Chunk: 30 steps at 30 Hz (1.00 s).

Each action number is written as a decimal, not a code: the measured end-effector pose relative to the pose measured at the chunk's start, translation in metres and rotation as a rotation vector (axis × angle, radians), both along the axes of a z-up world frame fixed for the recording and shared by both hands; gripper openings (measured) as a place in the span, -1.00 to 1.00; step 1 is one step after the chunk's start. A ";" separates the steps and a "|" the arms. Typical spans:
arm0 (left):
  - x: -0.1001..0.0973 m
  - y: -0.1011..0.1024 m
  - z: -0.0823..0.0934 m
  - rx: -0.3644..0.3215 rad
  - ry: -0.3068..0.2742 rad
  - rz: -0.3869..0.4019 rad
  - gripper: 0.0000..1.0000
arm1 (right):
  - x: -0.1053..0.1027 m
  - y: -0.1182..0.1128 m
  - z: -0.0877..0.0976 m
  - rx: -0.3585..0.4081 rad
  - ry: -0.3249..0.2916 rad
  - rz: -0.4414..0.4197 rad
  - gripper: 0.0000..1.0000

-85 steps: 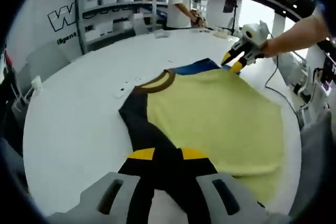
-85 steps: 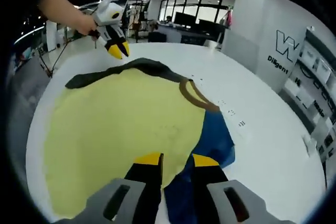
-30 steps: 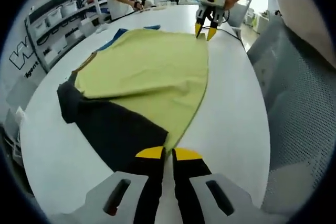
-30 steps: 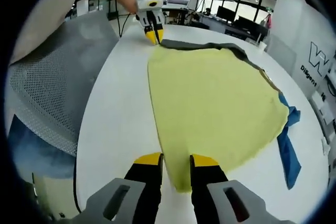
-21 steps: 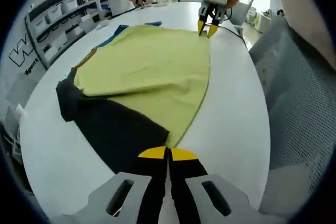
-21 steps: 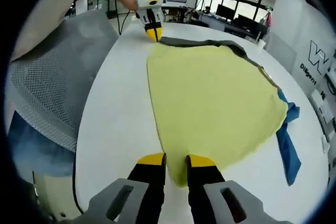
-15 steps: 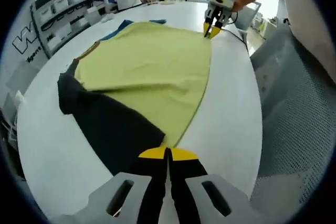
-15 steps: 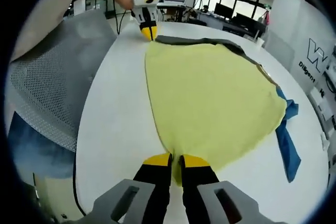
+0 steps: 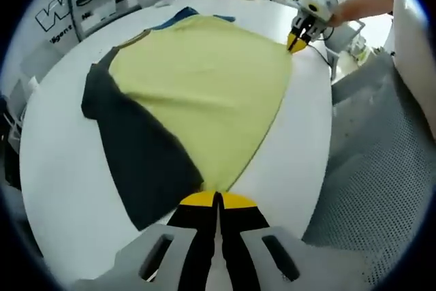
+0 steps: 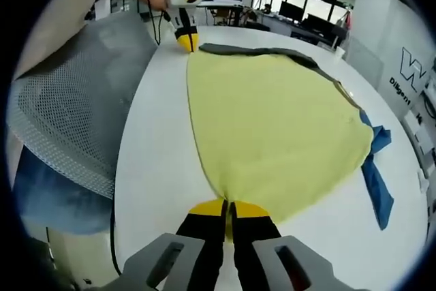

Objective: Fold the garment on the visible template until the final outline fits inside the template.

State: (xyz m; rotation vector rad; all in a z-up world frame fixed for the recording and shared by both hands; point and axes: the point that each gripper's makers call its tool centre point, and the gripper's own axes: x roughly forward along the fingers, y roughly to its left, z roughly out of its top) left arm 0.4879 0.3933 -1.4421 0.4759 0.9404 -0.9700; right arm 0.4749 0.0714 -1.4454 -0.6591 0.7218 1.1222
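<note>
The shirt [image 9: 197,80] lay spread flat on the white worktop [image 9: 61,168], yellow body up, with a dark sleeve [image 9: 136,148] on one side and a blue sleeve [image 10: 378,168] on the other. No template outline could be made out under or around it.

Both tools stood on the shirt's near edge, the hem, one at each corner. The left hand-held gripper [image 9: 217,199] had its jaws pressed together on the corner where the yellow cloth meets the dark sleeve. The right hand-held gripper [image 10: 228,206] was likewise closed, pinching the opposite hem corner. In each view the other tool appeared at the far end of the same straight edge: the right one [image 9: 298,41] in the left gripper view, the left one [image 10: 185,40] in the right gripper view.

The relation that mattered was this: the hem ran straight from one pinch to the other, looking taut with little slack, while the shirt's long axis ran away from that line toward the collar and sleeves. So the whole body of cloth lay ahead of both tools, on the far side of the held edge. Neither hand was nearer the bulk of the cloth; each was level with the other. A fold would probably need both corners lifted together and carried forward over the body toward the collar, kept parallel so the edge did not skew.
</note>
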 end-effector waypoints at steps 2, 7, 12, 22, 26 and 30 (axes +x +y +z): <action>-0.005 0.000 0.000 -0.006 0.023 0.022 -1.00 | -0.004 0.001 -0.001 -0.002 0.003 -0.003 -1.00; -0.016 -0.001 -0.001 -0.014 0.052 0.044 -0.99 | -0.011 0.000 -0.001 -0.002 0.005 -0.006 -1.00; -0.019 -0.002 -0.001 -0.020 0.054 0.053 -0.99 | -0.014 -0.001 -0.001 -0.006 0.002 -0.008 -1.00; -0.016 0.003 0.019 -0.104 0.002 0.078 -0.93 | -0.021 0.000 0.000 0.008 0.045 -0.006 -0.97; -0.015 0.015 0.021 -0.103 -0.011 0.097 -0.89 | -0.022 0.003 0.003 0.016 0.044 -0.005 -0.90; -0.006 0.023 0.026 -0.115 -0.046 0.135 -0.84 | -0.019 0.008 0.008 0.042 0.046 -0.016 -0.86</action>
